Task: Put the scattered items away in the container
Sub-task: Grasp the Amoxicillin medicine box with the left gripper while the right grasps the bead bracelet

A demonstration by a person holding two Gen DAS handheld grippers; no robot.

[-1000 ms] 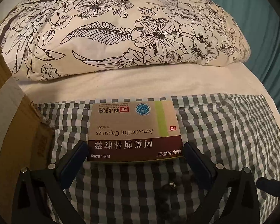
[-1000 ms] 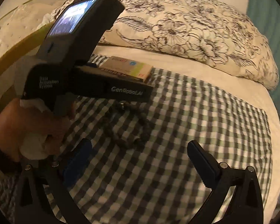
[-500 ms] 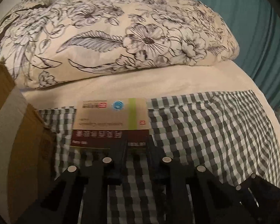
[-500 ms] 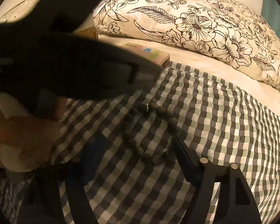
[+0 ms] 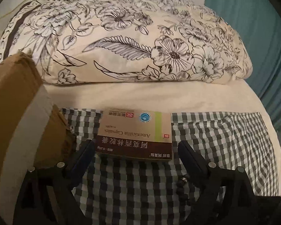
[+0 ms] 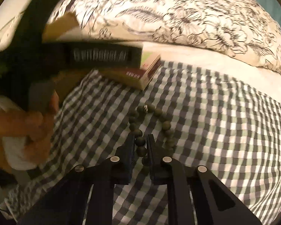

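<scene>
Two grippers are at work on the checked cloth (image 5: 224, 140), and you hold one in each hand. Farthest left, the brown cardboard box (image 5: 15, 112) stands at the cloth's edge, its flap rising against the floral pillow (image 5: 140, 43). Your left gripper (image 5: 136, 148) is spread wide, its two dark fingers flanking the near end of the amoxicillin carton (image 5: 134, 133) without touching it; the carton lies flat on the cloth just right of the box. In the right wrist view your left hand (image 6: 26, 129) wraps that tool's handle, blurred, with the carton (image 6: 146, 71) showing past its body. Farther right, your right gripper (image 6: 141, 140) is drawn narrow, and its fingers pinch one side of the bead bracelet (image 6: 149, 123). A few dark green beads sit between the pads, while the remaining loop lies on the cloth ahead of them. A teal curtain (image 5: 252, 37) hangs at the far right behind the pillow.
</scene>
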